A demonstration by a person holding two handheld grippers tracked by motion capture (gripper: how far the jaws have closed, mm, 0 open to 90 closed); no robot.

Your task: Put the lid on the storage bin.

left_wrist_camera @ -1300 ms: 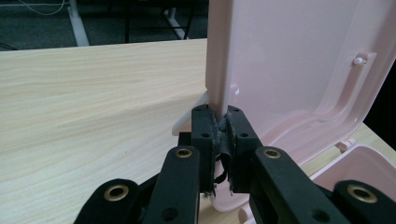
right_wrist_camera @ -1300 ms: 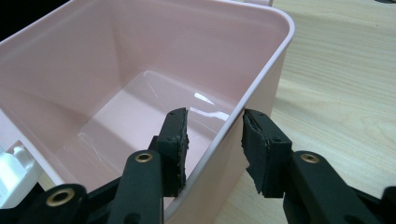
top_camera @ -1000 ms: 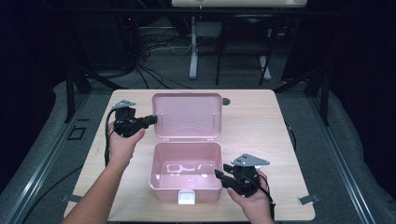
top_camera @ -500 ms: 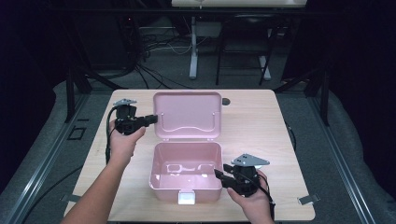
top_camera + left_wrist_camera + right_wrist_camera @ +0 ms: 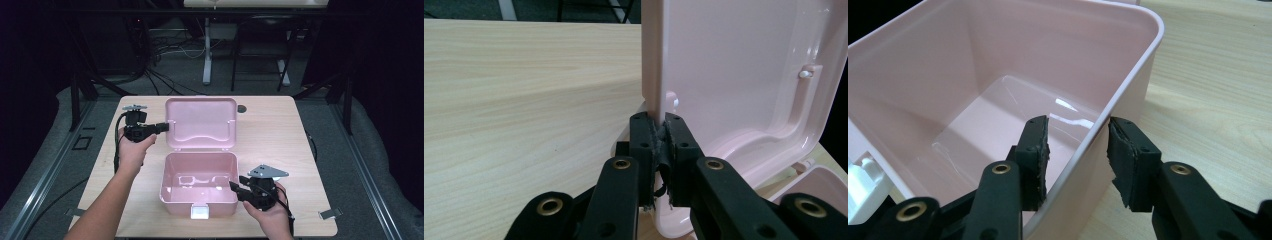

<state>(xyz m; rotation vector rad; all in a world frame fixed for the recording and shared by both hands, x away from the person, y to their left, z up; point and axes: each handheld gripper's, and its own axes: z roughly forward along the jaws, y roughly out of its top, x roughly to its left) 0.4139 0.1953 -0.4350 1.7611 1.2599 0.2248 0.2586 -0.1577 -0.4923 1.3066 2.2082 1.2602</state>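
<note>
The pink plastic lunch box (image 5: 199,182) stood open mid-tabletop (image 5: 280,135) — its lid (image 5: 201,122) was clamped at the edge by the left gripper (image 5: 159,127), while the right gripper (image 5: 239,187) straddled the box's right wall, jaws apart. Closing appeared not yet begun.

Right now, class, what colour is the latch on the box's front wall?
White, against the pale pink box; the latch shows best in the high view.

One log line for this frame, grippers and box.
left gripper: shut on lid edge, lid open | right gripper: jaws straddle box right wall, pads not pressing | box: empty, on table
</note>
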